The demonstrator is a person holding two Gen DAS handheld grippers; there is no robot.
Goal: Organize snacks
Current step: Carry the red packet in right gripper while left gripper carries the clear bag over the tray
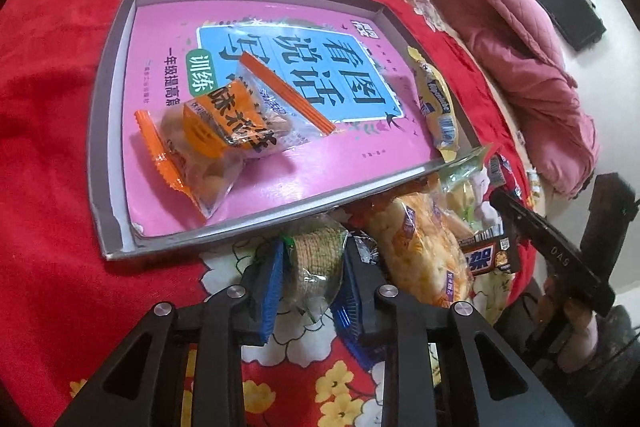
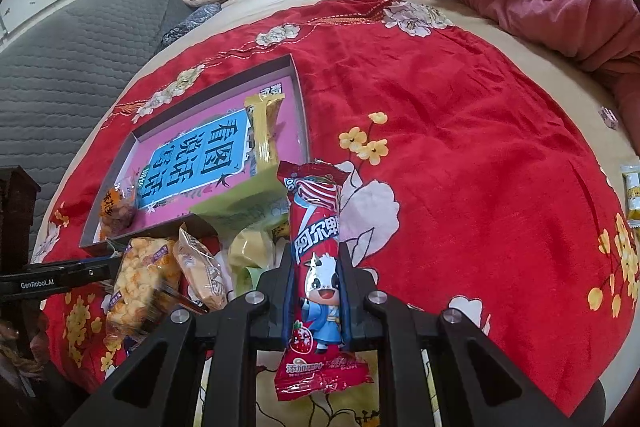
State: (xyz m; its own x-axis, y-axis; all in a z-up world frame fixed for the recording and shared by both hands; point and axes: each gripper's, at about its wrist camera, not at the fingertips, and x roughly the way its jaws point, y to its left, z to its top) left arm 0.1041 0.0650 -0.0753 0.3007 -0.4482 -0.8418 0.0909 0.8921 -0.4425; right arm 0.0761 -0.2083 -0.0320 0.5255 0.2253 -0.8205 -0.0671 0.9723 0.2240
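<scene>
My left hand-held gripper (image 1: 308,267) is clamped on a clear packet of round waffle-patterned biscuits (image 1: 318,259), its blue pads pressed to both sides, just in front of the near rim of the shallow grey box (image 1: 105,115) on the red flowered bedspread (image 1: 48,147). Inside the box lies a pink book (image 1: 280,163) whose blue panel carries large Chinese characters and a green badge; I can read "一年级" in the small line beside it. On the book rest two clear packets with orange ends (image 1: 212,131), printed with black characters on orange, and along the box's right wall a yellow wrapper with a blue label (image 1: 438,103), lettering too small to read.

My right hand-held gripper (image 2: 318,291) is closed on a long red candy stick (image 2: 318,267) showing a cartoon cow in a blue robe, a strawberry and white Chinese lettering; it stands upright, right of the box's near corner. Left of it, by the box's near rim, sits a bag of yellow puffed snacks (image 2: 140,279). The other gripper's side reads "GenRobot.AI".
</scene>
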